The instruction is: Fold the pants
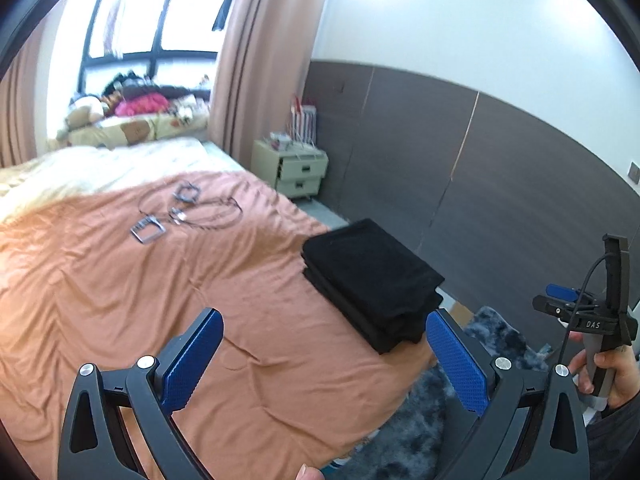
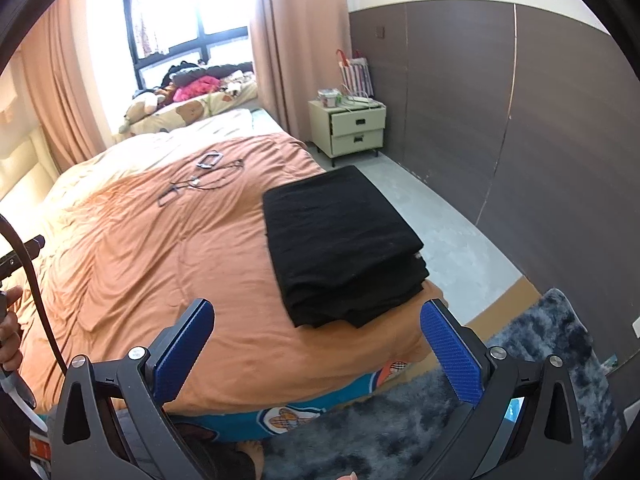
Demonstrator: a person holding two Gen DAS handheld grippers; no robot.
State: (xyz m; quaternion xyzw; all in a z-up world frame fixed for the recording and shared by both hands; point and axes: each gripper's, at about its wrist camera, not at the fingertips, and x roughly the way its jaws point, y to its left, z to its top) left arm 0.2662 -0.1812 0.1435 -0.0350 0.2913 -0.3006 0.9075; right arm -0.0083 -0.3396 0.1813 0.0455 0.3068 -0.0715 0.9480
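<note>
The black pants (image 2: 344, 248) lay folded into a thick, neat rectangle near the foot corner of the bed (image 2: 160, 248), on its orange cover, touched by neither gripper. The left gripper (image 1: 324, 360) hung above the cover with its blue pads spread wide and nothing between them; the right gripper (image 2: 316, 354) was likewise spread wide and empty, just short of the pants. Farther up the bed lay a cable with small metal frames (image 1: 184, 210). A cream nightstand (image 2: 356, 126) stood by the dark wall panels, and a grey shaggy rug (image 2: 540, 360) covered the floor beside the bed.
</note>
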